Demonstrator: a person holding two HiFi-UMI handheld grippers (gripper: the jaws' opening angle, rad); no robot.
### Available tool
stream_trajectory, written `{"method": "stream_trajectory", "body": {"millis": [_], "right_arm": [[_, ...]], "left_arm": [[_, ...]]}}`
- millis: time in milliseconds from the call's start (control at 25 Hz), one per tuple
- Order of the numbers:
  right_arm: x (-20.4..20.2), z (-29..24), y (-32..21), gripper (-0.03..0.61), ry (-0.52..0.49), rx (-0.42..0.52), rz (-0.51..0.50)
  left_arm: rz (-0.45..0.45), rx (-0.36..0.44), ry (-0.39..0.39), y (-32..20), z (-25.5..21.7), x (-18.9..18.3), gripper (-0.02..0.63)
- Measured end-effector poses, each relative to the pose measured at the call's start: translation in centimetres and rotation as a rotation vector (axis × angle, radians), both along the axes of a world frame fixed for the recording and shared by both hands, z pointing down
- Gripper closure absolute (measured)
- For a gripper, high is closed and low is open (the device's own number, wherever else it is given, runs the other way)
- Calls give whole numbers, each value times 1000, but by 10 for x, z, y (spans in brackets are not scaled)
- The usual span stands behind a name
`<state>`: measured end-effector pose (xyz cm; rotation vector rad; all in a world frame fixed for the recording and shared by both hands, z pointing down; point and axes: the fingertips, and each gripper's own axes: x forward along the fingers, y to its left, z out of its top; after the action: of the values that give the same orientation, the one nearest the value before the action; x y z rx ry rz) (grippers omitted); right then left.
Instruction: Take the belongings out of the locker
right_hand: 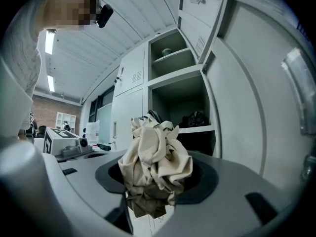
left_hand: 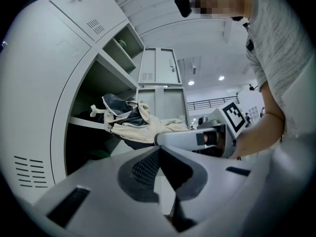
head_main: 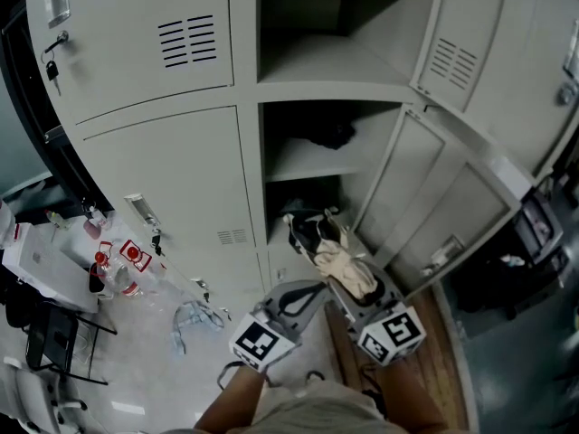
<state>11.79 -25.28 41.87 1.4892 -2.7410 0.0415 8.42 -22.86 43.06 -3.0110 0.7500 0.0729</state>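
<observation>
Locker [head_main: 172, 165]: a grey bank of steel compartments. The middle column stands open, its doors [head_main: 412, 197] swung out to the right.

Right tongs [head_main: 349, 283]: closed on a cream cloth bundle [head_main: 346, 262]. In the right gripper view the crumpled fabric [right_hand: 155, 157] fills the gap between the two pads and spills above and below them. Grip confirmed.

Position of the bundle: outside the locker, just in front of the mouth of the lower open compartment. A dark and white part of it [head_main: 312, 229] trails back towards that opening. The left gripper view shows the same bundle [left_hand: 132, 126] hanging from the tip of the right tongs [left_hand: 163, 138], level with the compartment's shelf edge.

Left tongs [head_main: 317, 287]: jaws brought together, nothing between them. In its own view the tips [left_hand: 158, 151] meet at a point. It sits just beside the right tongs, to their left, both pointing at the locker.

Remaining contents: a dark item [head_main: 330, 134] lies on the shelf inside the open compartment, also seen at [right_hand: 196, 118]. A small rounded object [right_hand: 167, 51] rests in the compartment above; what it is cannot be made out.

Keys [head_main: 52, 61] hang from the lock of the closed upper left door.
</observation>
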Motion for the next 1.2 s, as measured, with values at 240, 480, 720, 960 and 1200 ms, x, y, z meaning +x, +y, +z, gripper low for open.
{"method": "stream_trajectory", "body": {"millis": [240, 480, 720, 960, 1200], "right_arm": [[11, -1, 16, 351, 5, 11, -19], [15, 0, 31, 351, -30, 1, -46], [18, 4, 38, 351, -31, 21, -87], [15, 6, 42, 351, -72, -22, -116], [25, 9, 40, 351, -53, -12, -118]], "left_arm": [[9, 10, -18, 10, 1, 5, 611], [-5, 0, -31, 16, 4, 4, 611], [-20, -15, -34, 15, 5, 7, 611], [-24, -18, -45, 13, 6, 13, 611], [-30, -21, -44, 12, 7, 16, 611]]}}
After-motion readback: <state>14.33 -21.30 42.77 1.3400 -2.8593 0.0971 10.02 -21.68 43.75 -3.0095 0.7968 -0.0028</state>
